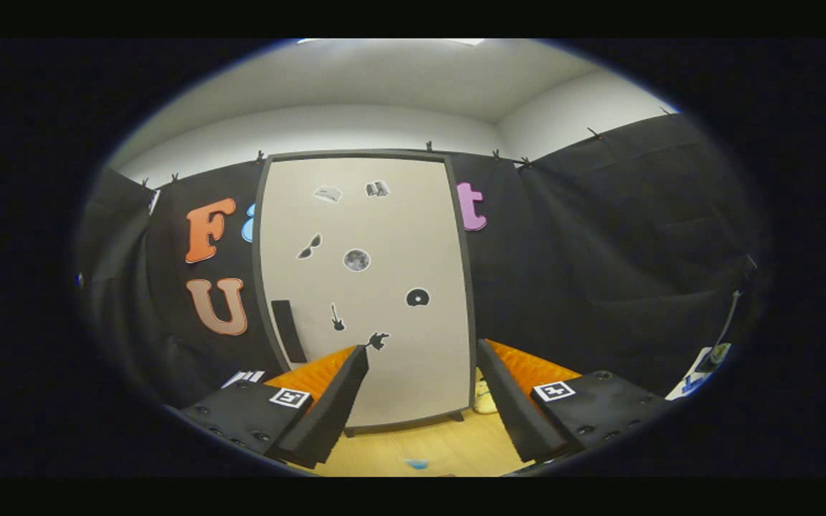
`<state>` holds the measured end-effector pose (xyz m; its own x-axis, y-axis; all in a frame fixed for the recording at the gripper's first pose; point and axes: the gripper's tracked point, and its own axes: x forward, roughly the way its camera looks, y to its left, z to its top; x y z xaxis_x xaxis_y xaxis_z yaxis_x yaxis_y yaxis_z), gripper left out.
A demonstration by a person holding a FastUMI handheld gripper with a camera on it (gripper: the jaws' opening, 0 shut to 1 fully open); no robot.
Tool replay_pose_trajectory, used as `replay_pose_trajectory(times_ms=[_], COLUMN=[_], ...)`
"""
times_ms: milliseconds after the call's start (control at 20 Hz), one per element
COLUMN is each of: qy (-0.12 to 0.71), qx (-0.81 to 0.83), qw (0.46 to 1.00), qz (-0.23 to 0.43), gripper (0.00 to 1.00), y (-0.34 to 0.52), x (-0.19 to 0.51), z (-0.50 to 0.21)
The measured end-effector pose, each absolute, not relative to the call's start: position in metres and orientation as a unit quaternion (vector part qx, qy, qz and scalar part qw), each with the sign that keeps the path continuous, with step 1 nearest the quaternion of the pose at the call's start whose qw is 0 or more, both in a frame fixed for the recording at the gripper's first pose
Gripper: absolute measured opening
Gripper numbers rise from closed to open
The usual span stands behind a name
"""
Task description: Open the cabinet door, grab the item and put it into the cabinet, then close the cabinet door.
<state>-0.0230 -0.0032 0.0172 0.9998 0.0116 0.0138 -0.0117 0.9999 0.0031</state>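
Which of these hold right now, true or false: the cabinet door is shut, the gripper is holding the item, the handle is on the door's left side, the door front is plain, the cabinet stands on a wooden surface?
1. The cabinet door is shut. True.
2. The gripper is holding the item. False: its fingers are spread apart with nothing between them.
3. The dark handle sits low on the door's left side. True.
4. The door front is plain. False: small dark stickers are scattered over it.
5. The cabinet stands on a wooden surface. True.
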Motion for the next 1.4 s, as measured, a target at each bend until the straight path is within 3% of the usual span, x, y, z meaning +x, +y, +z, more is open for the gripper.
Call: replay_pose_trajectory(times_ms=[700,1400], qy=[0.002,0.056], qx=[-0.006,-0.058], qw=[1.000,0.989], qz=[0.022,0.124], gripper=[0.98,0.98], y=[0.027,0.171], x=[-0.009,0.093], z=[0.011,-0.043])
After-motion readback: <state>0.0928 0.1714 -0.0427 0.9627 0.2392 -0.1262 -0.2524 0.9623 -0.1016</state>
